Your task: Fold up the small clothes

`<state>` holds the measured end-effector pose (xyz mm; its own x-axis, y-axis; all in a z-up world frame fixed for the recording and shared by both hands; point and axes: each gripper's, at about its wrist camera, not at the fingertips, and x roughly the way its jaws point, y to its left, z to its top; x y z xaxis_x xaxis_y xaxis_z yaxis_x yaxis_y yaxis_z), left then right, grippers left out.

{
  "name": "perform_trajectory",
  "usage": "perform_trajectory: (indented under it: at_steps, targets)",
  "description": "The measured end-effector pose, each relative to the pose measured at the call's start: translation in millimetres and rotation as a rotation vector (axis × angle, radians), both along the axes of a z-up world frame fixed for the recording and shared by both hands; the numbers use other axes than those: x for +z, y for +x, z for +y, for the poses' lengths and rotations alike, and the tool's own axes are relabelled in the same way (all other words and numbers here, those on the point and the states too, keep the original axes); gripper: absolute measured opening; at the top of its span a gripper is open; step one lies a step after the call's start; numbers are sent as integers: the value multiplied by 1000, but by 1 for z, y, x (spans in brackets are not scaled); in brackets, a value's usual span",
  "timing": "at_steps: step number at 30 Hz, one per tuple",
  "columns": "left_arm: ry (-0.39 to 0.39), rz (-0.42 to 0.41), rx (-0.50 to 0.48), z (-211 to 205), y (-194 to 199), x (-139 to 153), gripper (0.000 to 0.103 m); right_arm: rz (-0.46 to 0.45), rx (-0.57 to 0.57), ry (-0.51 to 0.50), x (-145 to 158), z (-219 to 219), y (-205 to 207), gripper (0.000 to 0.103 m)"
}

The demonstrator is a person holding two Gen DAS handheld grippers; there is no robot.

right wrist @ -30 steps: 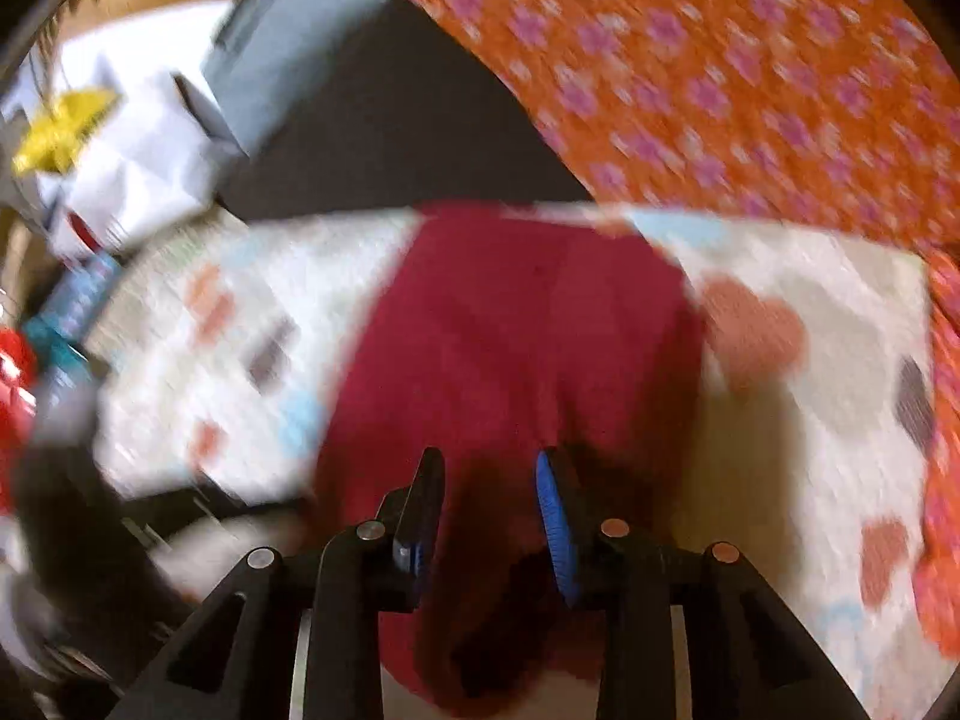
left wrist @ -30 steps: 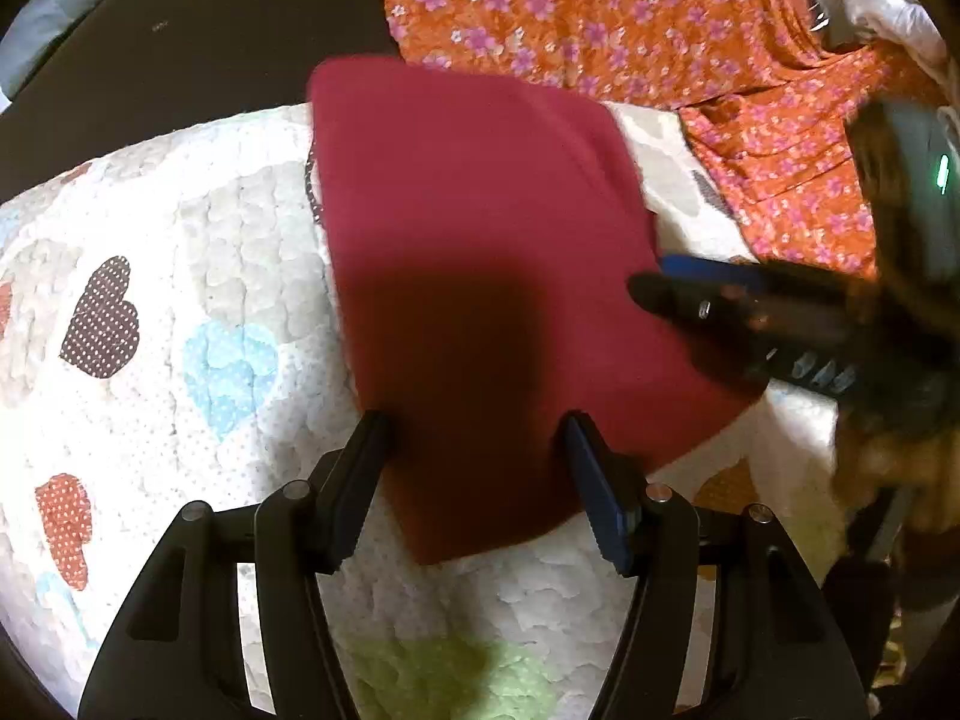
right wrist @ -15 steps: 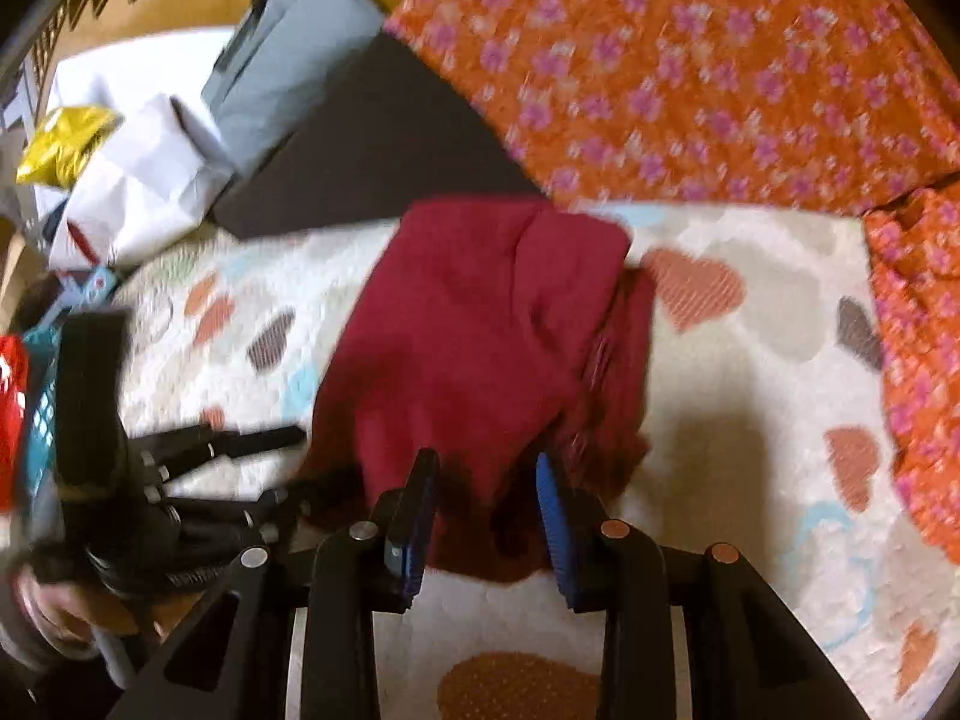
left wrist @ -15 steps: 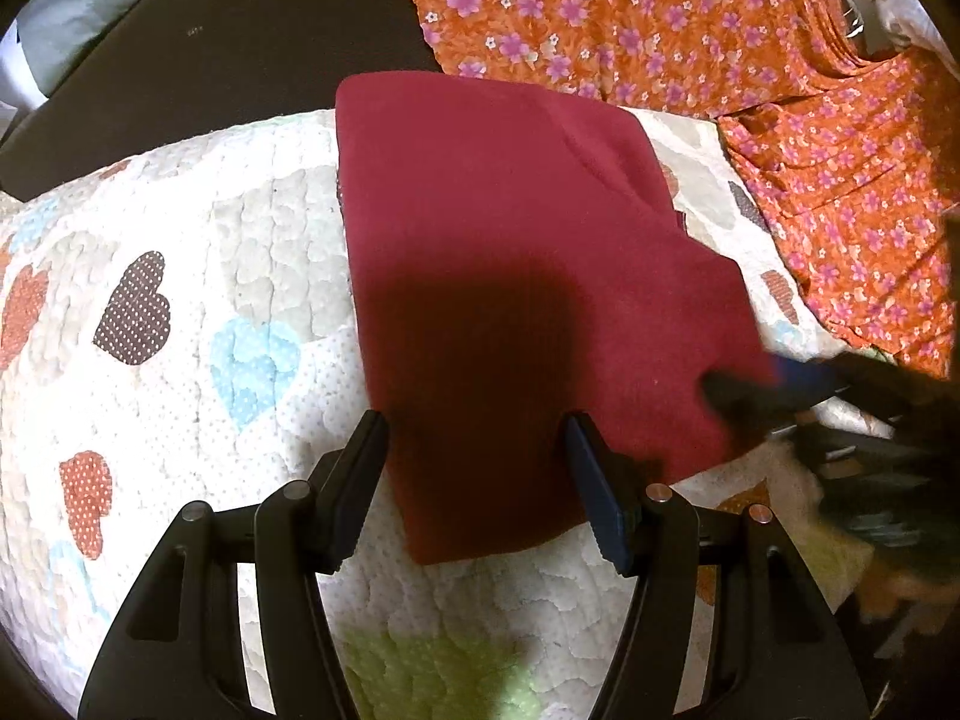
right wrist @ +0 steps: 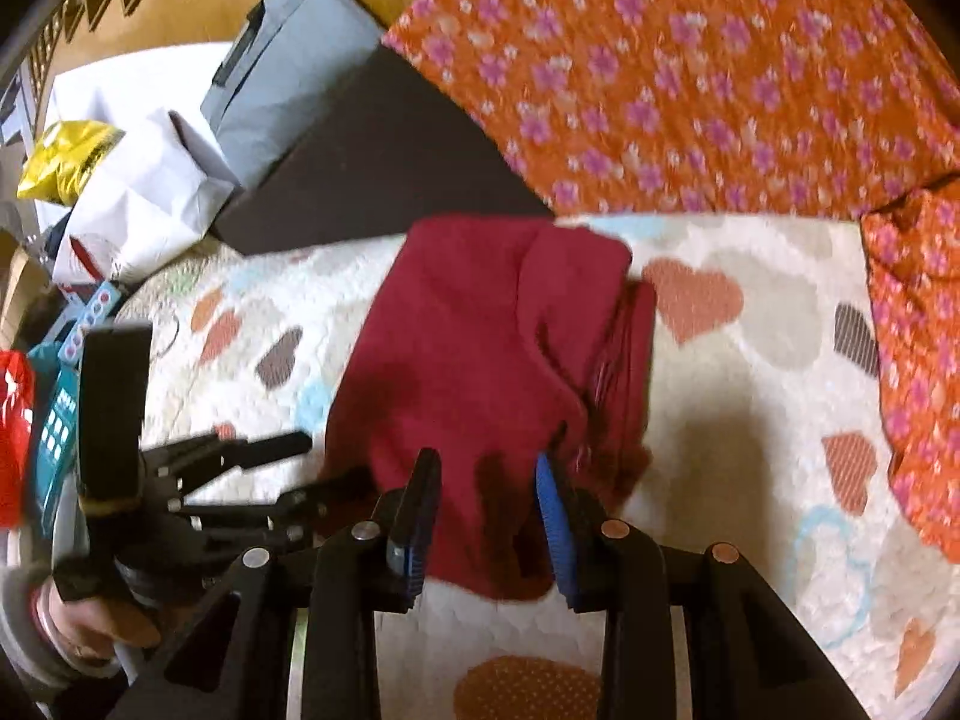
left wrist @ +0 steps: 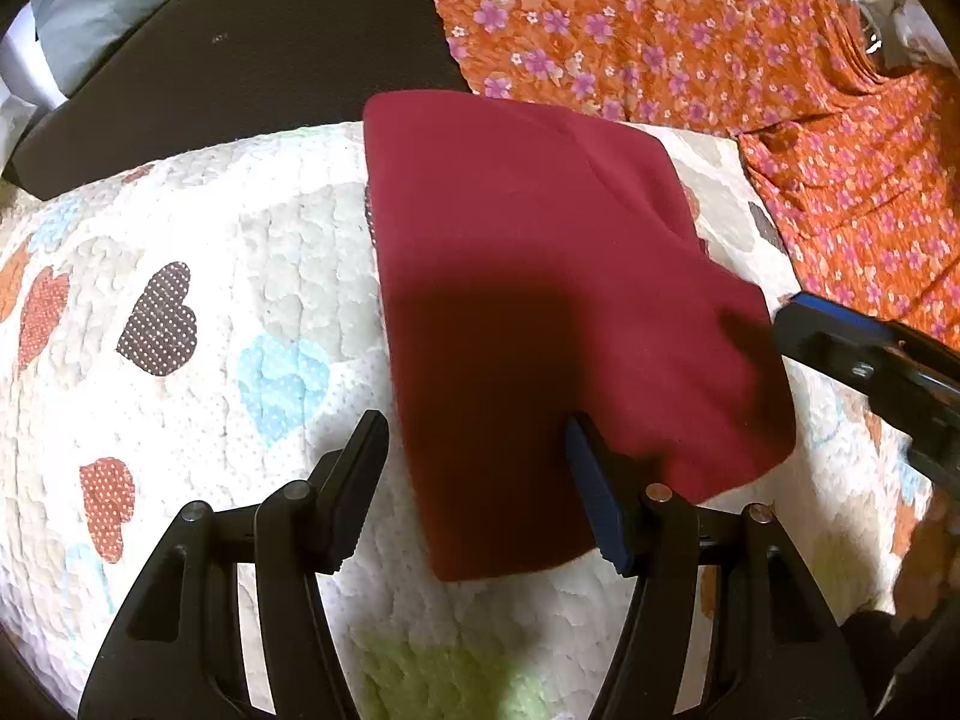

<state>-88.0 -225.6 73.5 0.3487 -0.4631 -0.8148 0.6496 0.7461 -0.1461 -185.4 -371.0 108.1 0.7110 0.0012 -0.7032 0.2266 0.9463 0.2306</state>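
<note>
A dark red garment point(left wrist: 540, 312) lies folded on a white quilt with coloured hearts point(left wrist: 198, 312); it also shows in the right wrist view point(right wrist: 480, 372). My left gripper point(left wrist: 477, 456) is open and empty, its fingers straddling the garment's near edge. My right gripper point(right wrist: 486, 480) is open and empty, just above the garment's near end. It appears at the right edge of the left wrist view point(left wrist: 798, 324), beside the garment's right side. The left gripper shows at the lower left of the right wrist view point(right wrist: 312, 468).
An orange flowered cloth point(left wrist: 690, 30) lies behind and to the right of the quilt. A dark surface point(left wrist: 240, 48) lies behind the quilt. A grey bag point(right wrist: 282, 78), white bags point(right wrist: 138, 198) and a yellow packet point(right wrist: 60, 162) sit at far left.
My right gripper has pulled back off the garment toward its right edge. The garment stays folded and flat. The left gripper has barely moved.
</note>
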Motion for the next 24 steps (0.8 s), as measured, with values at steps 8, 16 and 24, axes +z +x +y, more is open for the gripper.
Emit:
perform_trajectory:
  at_steps: [8,16,24]
  targets:
    - [-34,39,4,-2,13,-4,61,114,-73,58,-56,-28,31,34]
    - [-224,205,44,14,50,2,79,-34,-116,252,-46,-64,14,56]
    - [-312,362,101,8,86,-30,81,-67,-110,448,-82,-95,49,75]
